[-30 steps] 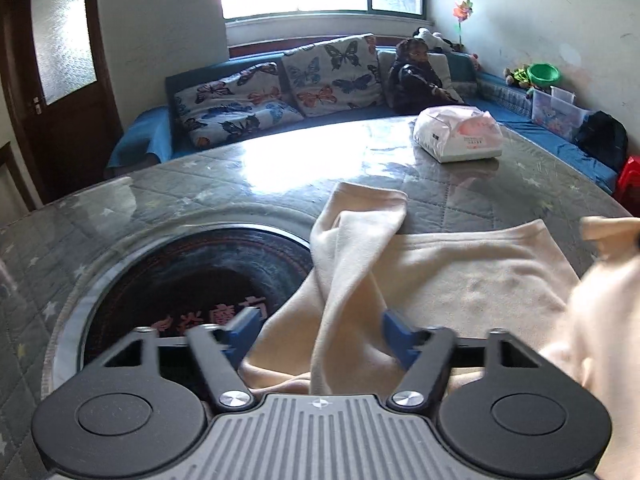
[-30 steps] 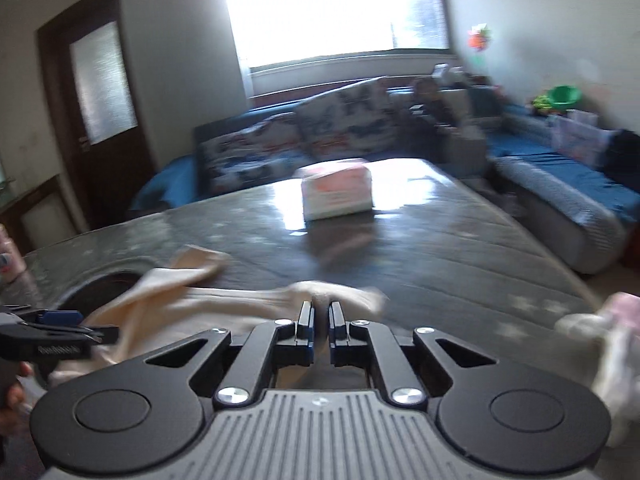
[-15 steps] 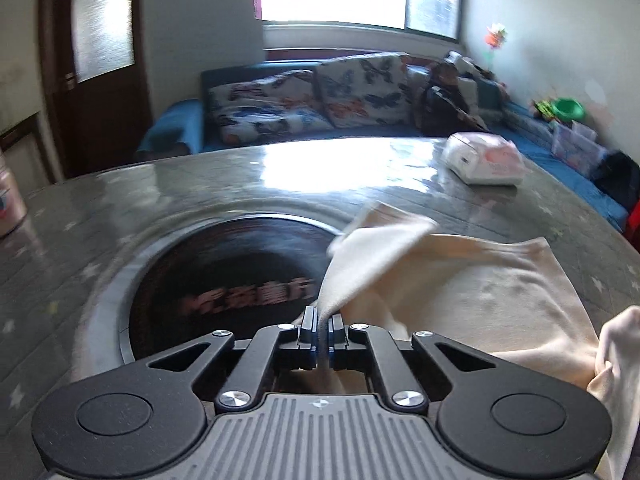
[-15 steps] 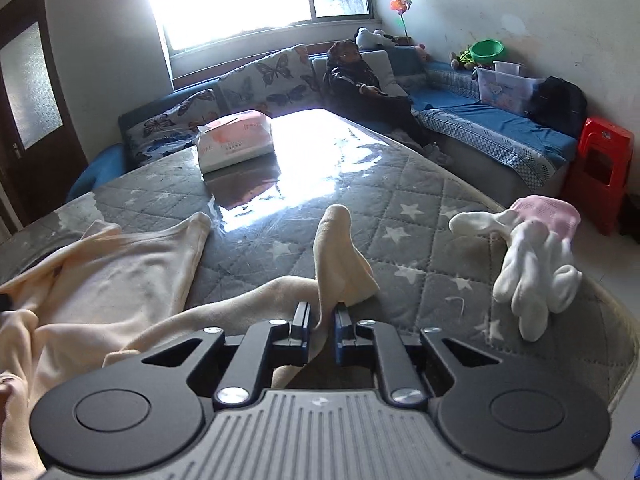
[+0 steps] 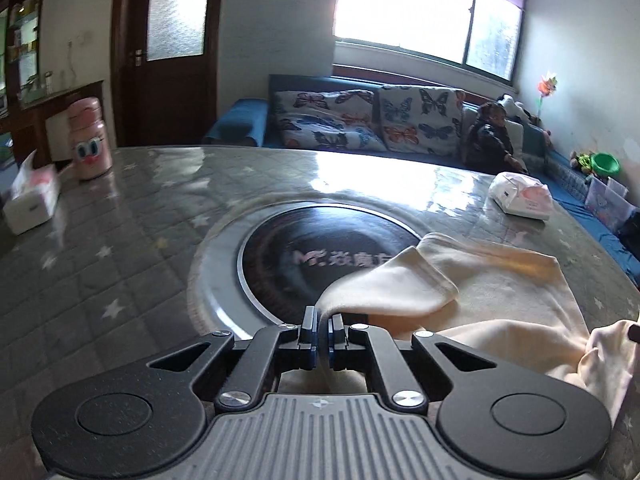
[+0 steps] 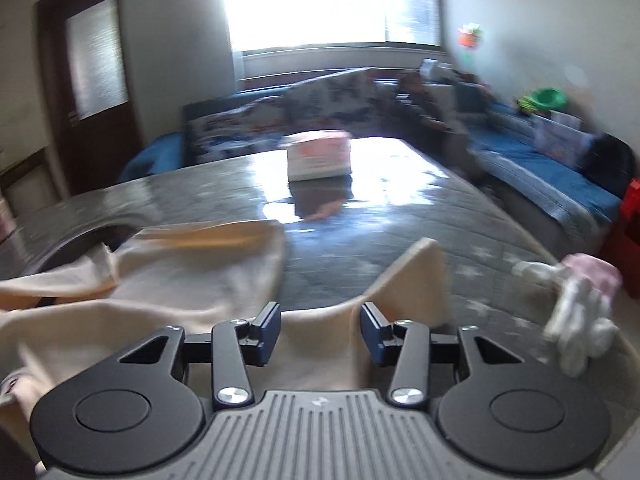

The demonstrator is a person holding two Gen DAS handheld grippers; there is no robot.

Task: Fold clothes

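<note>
A cream garment (image 5: 492, 292) lies spread on the grey quilted table (image 5: 120, 248), partly over the dark round hotplate (image 5: 304, 256). My left gripper (image 5: 324, 336) is shut on the garment's sleeve, and the sleeve (image 5: 400, 288) drapes forward from the pads. In the right wrist view the same garment (image 6: 192, 264) lies ahead and to the left. My right gripper (image 6: 320, 332) is open, its pads on either side of a cream fold (image 6: 416, 276) without gripping it.
A tissue pack (image 5: 520, 196) lies at the table's far right, also in the right wrist view (image 6: 318, 156). A pink bottle (image 5: 89, 144) and a white box (image 5: 32, 200) stand at the far left. White and pink gloves (image 6: 580, 308) lie near the table's right edge. A sofa (image 5: 360, 124) runs behind.
My left gripper closed on the sleeve and has pulled it back and to the left. My right gripper, shut on cloth half a second ago, has opened and let the fold go.
</note>
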